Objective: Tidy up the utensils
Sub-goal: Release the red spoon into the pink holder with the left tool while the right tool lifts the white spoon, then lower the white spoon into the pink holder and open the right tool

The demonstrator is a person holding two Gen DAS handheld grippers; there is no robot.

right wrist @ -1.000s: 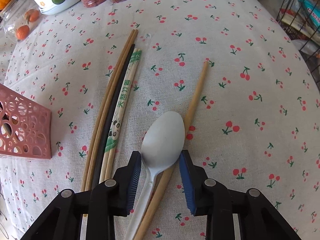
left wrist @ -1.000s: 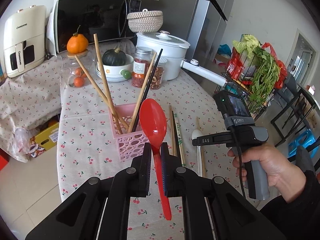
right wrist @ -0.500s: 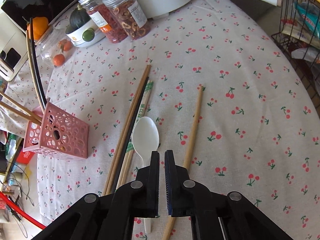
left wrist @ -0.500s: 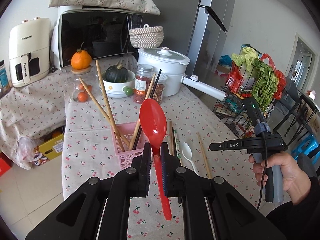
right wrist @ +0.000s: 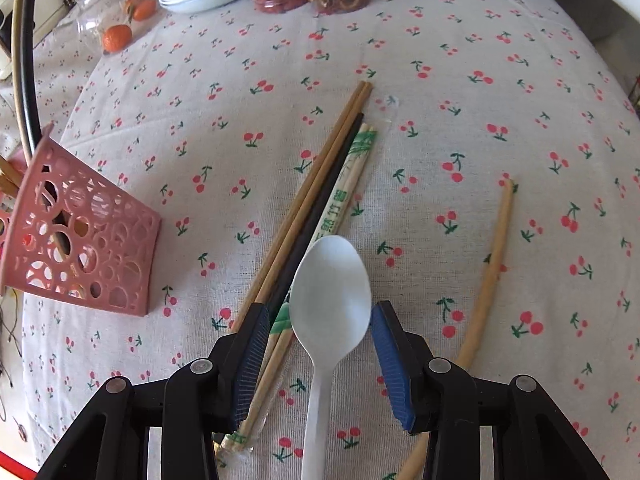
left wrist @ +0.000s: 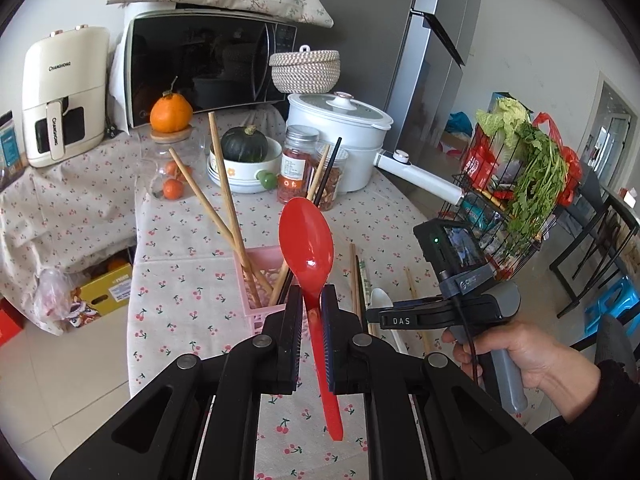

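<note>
At lower centre, the light, stiff, slippery white plastic spoon (right wrist: 330, 292) is straddled untouched by the opening right tool (right wrist: 320, 364); its narrow neck is judged the best hold

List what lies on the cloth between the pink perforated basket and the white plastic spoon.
Right wrist view: wooden chopsticks, one black chopstick, a wrapped disposable pair.

I count two spoons: one red spoon (left wrist: 307, 246) and one white spoon (right wrist: 330, 288). On the cloth lie two brown chopsticks (right wrist: 316, 176), one black chopstick (right wrist: 320, 208), one wrapped pair (right wrist: 344, 196), one loose chopstick (right wrist: 490, 276); one pink basket (right wrist: 80, 240)
</note>
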